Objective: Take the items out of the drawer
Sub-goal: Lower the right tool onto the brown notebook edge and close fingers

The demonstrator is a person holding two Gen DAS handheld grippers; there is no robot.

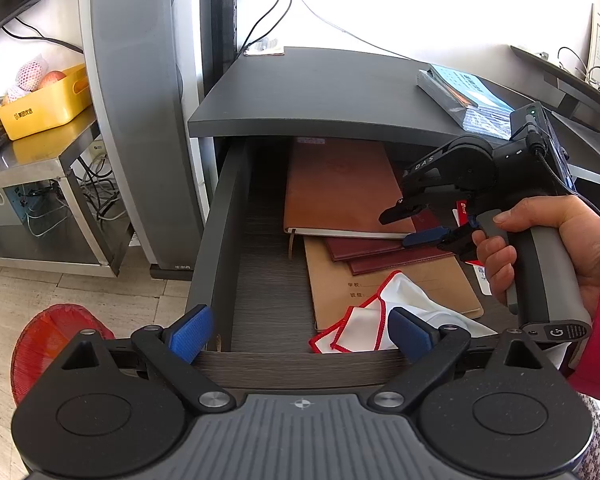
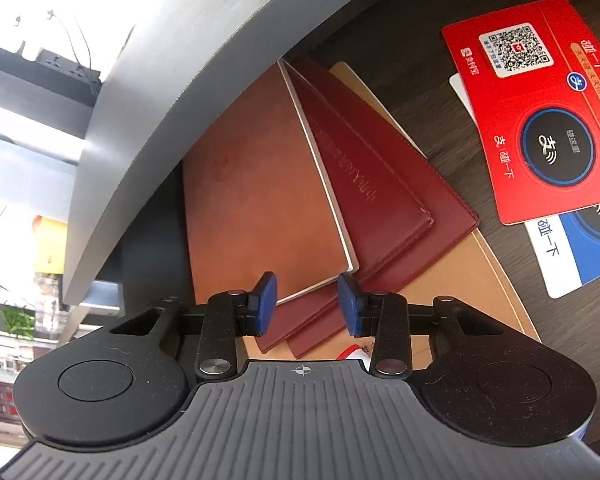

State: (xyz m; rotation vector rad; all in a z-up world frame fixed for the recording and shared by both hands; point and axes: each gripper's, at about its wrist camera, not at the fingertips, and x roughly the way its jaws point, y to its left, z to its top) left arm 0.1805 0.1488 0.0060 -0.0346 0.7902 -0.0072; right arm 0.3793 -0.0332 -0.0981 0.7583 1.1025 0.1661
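The open dark wooden drawer [image 1: 220, 240] holds a tan leather notebook [image 1: 340, 184] at 12 o'clock, two dark red leather booklets [image 2: 384, 200] under its corner, and a white cloth with red edging [image 1: 364, 324] at 6 o'clock. The right gripper [image 2: 307, 304] hangs with its blue pads a little apart, holding nothing, right over the notebook's corner; its arm reads "DAS". The left gripper [image 1: 300, 332] is spread wide at the drawer's front, and a red card with a square code [image 2: 540, 108] lies at 2 o'clock.
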